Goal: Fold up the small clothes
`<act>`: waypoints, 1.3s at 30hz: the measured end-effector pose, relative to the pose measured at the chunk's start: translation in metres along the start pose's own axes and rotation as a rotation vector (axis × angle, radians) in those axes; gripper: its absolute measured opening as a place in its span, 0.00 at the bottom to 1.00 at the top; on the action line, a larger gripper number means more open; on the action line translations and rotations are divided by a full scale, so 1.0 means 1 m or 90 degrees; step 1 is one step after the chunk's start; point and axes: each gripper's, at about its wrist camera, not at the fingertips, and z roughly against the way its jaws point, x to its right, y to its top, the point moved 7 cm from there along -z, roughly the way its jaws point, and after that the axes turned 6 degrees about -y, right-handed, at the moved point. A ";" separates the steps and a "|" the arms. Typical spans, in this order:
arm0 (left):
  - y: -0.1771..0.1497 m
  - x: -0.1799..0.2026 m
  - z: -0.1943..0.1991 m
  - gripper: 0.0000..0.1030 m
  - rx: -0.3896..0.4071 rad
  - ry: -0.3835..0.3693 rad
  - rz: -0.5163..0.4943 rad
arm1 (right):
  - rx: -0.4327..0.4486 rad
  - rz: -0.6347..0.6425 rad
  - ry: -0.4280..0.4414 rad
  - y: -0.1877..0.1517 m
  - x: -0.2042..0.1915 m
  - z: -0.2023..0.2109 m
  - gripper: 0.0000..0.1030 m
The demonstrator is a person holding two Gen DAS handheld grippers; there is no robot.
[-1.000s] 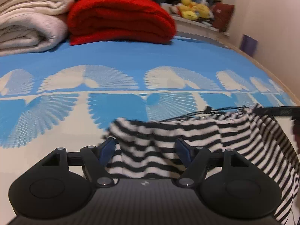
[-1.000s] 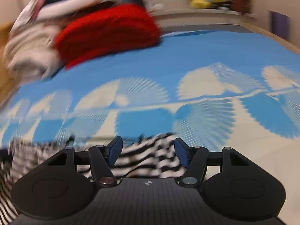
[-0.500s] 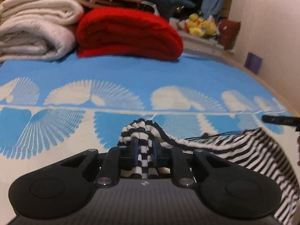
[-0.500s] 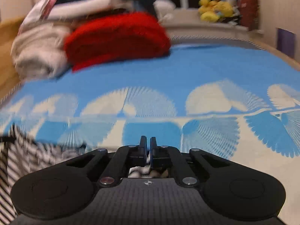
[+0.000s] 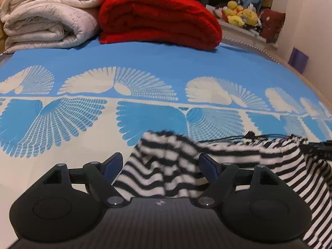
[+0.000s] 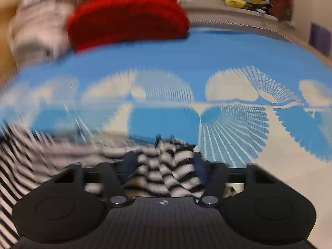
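Note:
A black-and-white striped garment (image 5: 166,172) lies on the blue and cream patterned bedspread (image 5: 145,66). My left gripper (image 5: 160,164) is open, its fingers standing either side of a raised bunch of the striped cloth. A thin black drawstring (image 5: 249,137) runs along the garment's far edge. In the right wrist view, which is blurred, my right gripper (image 6: 164,164) is open around another bunch of the same garment (image 6: 164,172), which trails off to the left.
A folded red blanket (image 5: 159,14) and folded cream blankets (image 5: 47,14) are stacked at the far end of the bed. Yellow plush toys (image 5: 240,15) sit on a shelf behind. A wall (image 5: 307,31) runs along the right side.
Both grippers were open a second ago, shut on the striped cloth half a second ago, and have now opened, letting the cloth go. The right gripper is moving, so its view is blurred.

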 end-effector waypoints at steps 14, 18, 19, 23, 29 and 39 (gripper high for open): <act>-0.006 -0.016 -0.008 0.92 -0.023 0.058 0.001 | 0.025 -0.103 -0.067 -0.004 0.035 -0.026 0.26; 0.001 -0.018 0.002 0.93 -0.025 0.022 0.040 | 0.037 -0.123 -0.090 0.008 0.046 -0.006 0.52; 0.004 -0.017 0.008 0.93 -0.020 0.002 0.051 | 0.045 -0.134 -0.085 0.012 0.051 0.003 0.54; 0.008 -0.011 0.041 0.93 0.001 -0.011 0.025 | 0.084 -0.152 -0.062 0.018 0.063 0.051 0.59; -0.028 -0.023 0.093 0.93 -0.052 0.050 -0.001 | 0.084 -0.045 -0.038 -0.024 0.058 0.122 0.66; -0.121 -0.021 0.161 0.93 -0.133 0.087 -0.021 | -0.069 -0.052 -0.014 -0.139 0.060 0.157 0.67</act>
